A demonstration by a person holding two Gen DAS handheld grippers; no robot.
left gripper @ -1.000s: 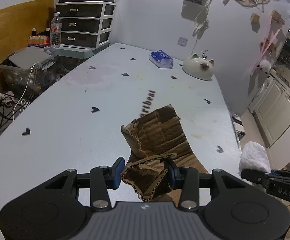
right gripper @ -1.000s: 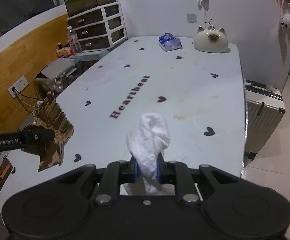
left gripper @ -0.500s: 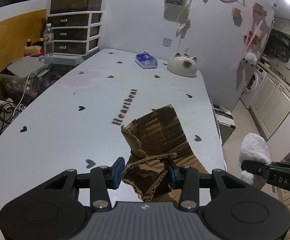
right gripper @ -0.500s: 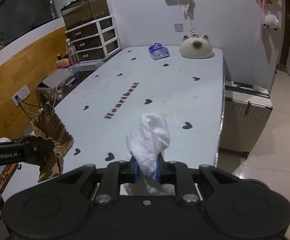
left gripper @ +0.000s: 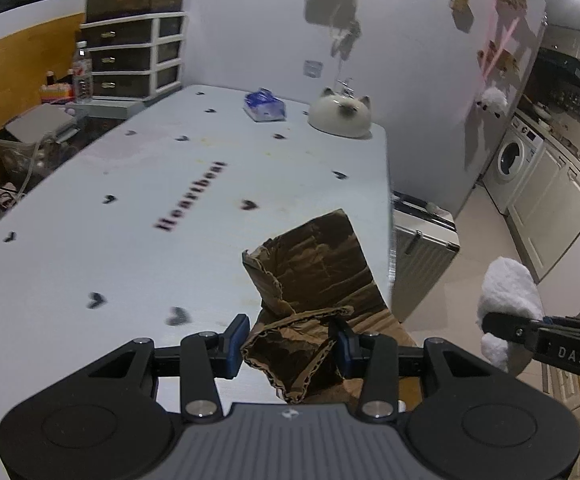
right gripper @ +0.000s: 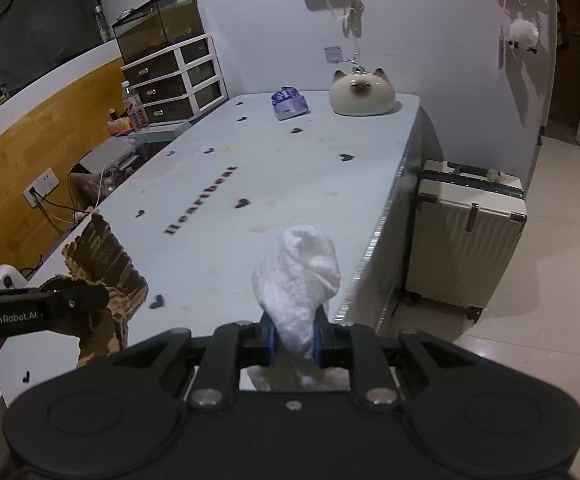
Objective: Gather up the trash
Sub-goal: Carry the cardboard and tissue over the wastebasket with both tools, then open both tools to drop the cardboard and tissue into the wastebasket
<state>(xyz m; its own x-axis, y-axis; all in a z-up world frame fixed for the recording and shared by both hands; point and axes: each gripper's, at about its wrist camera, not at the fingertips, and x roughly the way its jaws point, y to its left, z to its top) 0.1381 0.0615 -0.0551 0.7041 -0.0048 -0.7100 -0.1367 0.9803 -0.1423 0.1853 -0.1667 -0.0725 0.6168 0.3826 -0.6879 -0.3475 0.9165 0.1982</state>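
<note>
A torn piece of brown corrugated cardboard is pinched in my left gripper, held above the near right part of the pale blue table. The same cardboard shows at the left of the right wrist view, with the left gripper's finger across it. My right gripper is shut on a crumpled white tissue, which stands up between the blue pads near the table's right edge. That tissue also appears at the right of the left wrist view, over the floor.
At the table's far end lie a blue tissue pack and a cat-shaped ceramic pot. A cream suitcase stands on the floor right of the table. Drawers, a bottle and cables crowd the left side. A washing machine is far right.
Both grippers have drawn back toward the near end and right of the table, still holding the cardboard and the tissue. The suitcase and floor have come into view.
</note>
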